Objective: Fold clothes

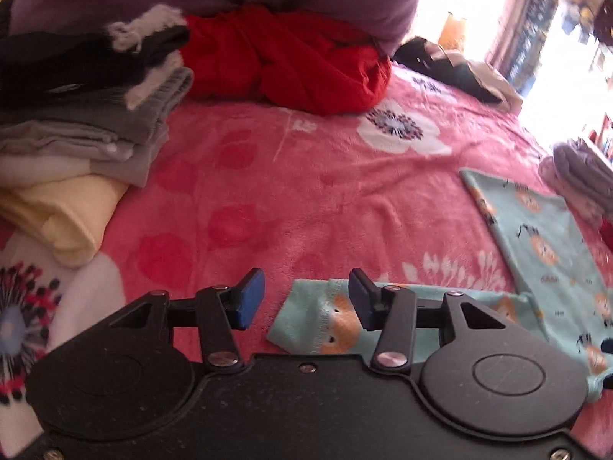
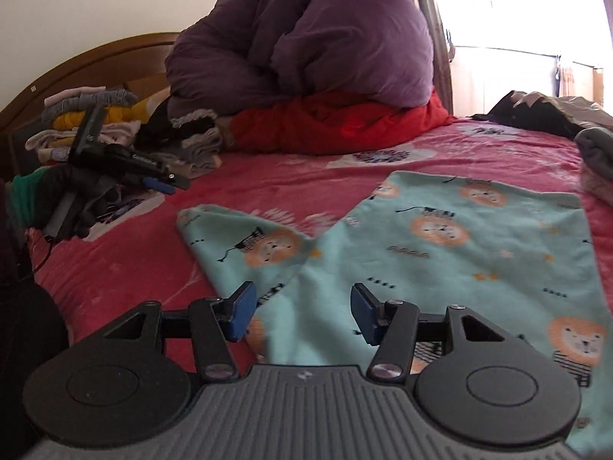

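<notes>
Pink bedspread (image 2: 306, 180); lion-print trousers (image 2: 440, 237) flat, legs splayed.

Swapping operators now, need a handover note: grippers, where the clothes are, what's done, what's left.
Left gripper: open, empty, above a leg end of the lion-print pants.
Right gripper: open, empty, over the same pants.
Pants lie spread flat on the pink floral blanket, legs apart, not folded.
Done: folded stack near the headboard.
Left: fold the pants; the red garment and the dark clothes at the far edge look unfolded.
</notes>
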Tool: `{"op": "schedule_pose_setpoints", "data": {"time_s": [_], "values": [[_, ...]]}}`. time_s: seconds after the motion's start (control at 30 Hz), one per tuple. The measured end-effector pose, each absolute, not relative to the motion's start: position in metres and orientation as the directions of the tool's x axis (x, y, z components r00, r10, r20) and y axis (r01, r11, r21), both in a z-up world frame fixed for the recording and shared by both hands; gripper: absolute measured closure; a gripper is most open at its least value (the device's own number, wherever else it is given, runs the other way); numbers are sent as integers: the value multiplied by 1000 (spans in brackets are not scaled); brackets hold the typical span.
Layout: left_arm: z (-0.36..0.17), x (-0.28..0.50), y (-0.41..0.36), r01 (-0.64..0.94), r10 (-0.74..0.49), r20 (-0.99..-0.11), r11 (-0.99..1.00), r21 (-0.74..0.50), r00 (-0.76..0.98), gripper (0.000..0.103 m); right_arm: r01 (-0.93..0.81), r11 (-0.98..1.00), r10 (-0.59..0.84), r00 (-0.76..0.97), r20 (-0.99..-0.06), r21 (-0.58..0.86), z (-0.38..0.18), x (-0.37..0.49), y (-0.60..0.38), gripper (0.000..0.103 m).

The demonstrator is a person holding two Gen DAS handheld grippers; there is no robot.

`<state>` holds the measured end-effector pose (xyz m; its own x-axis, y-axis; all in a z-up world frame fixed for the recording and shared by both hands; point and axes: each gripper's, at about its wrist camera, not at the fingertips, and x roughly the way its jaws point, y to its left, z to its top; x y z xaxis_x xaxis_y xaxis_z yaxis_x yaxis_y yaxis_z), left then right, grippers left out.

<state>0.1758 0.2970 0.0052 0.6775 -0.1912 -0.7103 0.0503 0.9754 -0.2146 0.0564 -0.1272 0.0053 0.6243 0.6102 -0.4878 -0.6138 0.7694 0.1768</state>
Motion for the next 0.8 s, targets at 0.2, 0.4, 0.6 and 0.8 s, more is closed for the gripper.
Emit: {"op": "schedule_pose_setpoints", "data": {"time_s": [0.2, 0.4, 0.6, 0.8], "values": [[-15, 195, 307, 167, -289, -744, 957, -236, 602, 63, -622, 756, 618, 579, -532, 203, -4, 78, -86, 47], [-20, 203, 300, 248, -338, -746, 940, -235, 573, 84, -614, 756, 618, 558, -553, 226, -13, 92, -68, 47], [-17, 184, 308, 115, -247, -637, 963, -243, 730, 103, -624, 752, 598, 509, -619, 213, -29, 95, -52, 47], [-26, 179, 301, 14, -140, -633, 980, -200, 761, 103, -654, 745, 561, 508, -653, 132, -32, 85, -41, 47]]}}
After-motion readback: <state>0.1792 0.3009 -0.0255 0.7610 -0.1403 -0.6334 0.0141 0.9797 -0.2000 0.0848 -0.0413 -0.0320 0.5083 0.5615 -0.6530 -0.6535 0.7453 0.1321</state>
